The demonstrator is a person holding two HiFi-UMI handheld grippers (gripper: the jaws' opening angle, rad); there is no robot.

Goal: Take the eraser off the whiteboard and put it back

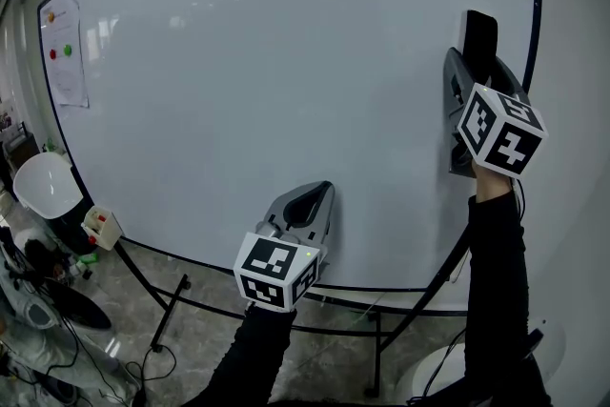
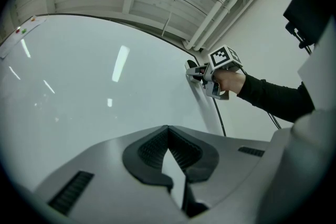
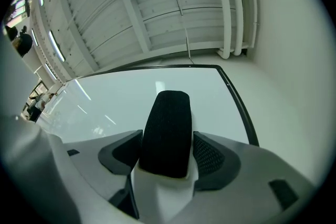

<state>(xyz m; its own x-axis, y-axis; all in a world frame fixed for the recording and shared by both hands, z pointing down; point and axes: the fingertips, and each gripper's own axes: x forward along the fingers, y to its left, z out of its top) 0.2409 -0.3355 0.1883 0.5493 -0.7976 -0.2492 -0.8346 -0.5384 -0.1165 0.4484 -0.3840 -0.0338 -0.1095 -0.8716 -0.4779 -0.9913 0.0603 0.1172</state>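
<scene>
as a person in black sleeves [image 1: 496, 253] works at a glossy whiteboard [image 1: 238, 91], the right tongs [image 1: 474, 71] stand spread wide around the eraser [image 3: 167, 134], a rounded oblong with a black, felt-like face on a white body, close to the board's dark frame [image 1: 536, 62] on the right. the ribbed pads flank it closely but do not appear to press. that suggests it clings to the board by itself, probably by a magnet, and that the put-back is done or nearly so. the left tongs [image 1: 322, 193], grey moulded plastic with black ribbed pads, are pinched together on nothing and held low before the board's bare middle, seemingly parked out of the way.
</scene>
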